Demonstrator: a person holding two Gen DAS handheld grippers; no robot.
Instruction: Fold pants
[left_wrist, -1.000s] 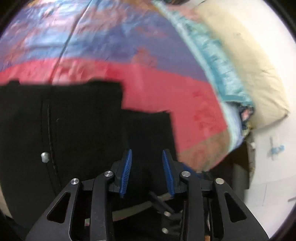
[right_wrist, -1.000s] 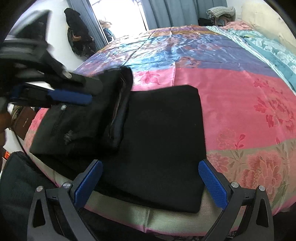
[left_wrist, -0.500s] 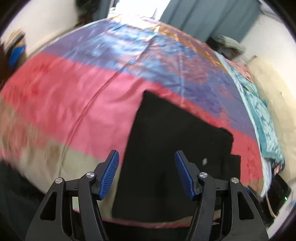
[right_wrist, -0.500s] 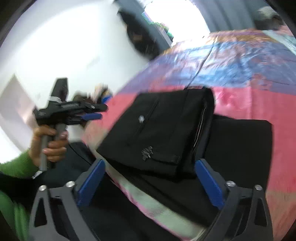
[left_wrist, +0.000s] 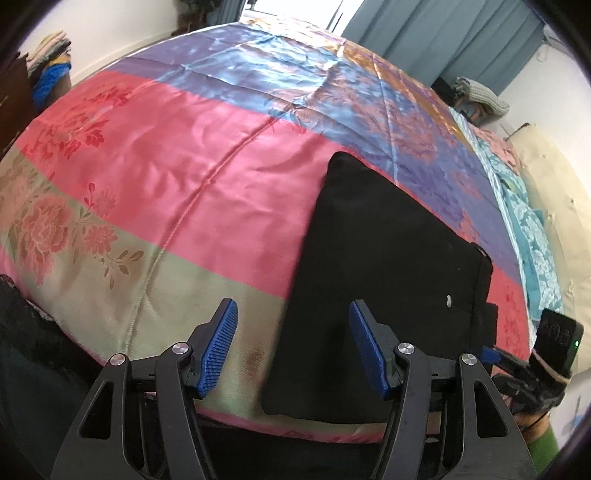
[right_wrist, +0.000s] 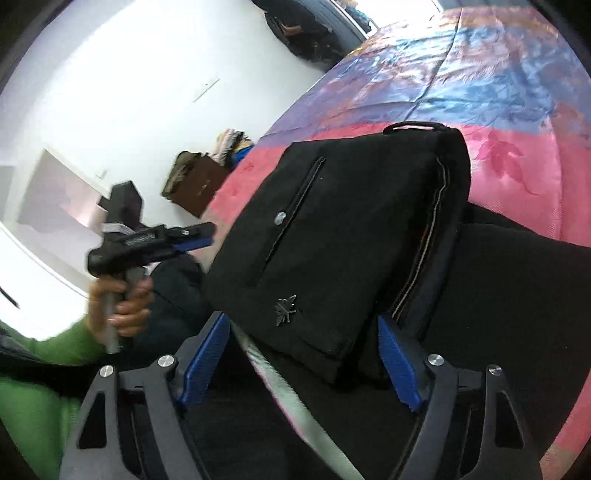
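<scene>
Black pants (left_wrist: 388, 277) lie folded into a thick rectangle near the front edge of the patchwork quilt (left_wrist: 166, 166). My left gripper (left_wrist: 293, 350) is open above the bed's edge, with the bundle's left edge lined up between its fingers and untouched. In the right wrist view the pants (right_wrist: 351, 229) show a pocket slit, a metal button and a small embroidered insect. The jaws of my right gripper (right_wrist: 301, 363) are closing, and the bundle's near corner sits between the pads without contact. The left gripper (right_wrist: 199, 238) hovers left of the pants, held by a hand (right_wrist: 122, 302) in a green sleeve.
A brown cabinet (right_wrist: 199, 184) with stacked clothes stands by the white wall left of the bed. Blue-grey curtains (left_wrist: 443, 44) hang behind the bed. A teal cover (left_wrist: 532, 236) and a beige cushion (left_wrist: 550, 206) border the bed's right side.
The left gripper pulled off the pants to the left and its jaws widened. The right wrist view swung left onto the folded bundle and the right jaws narrowed.
</scene>
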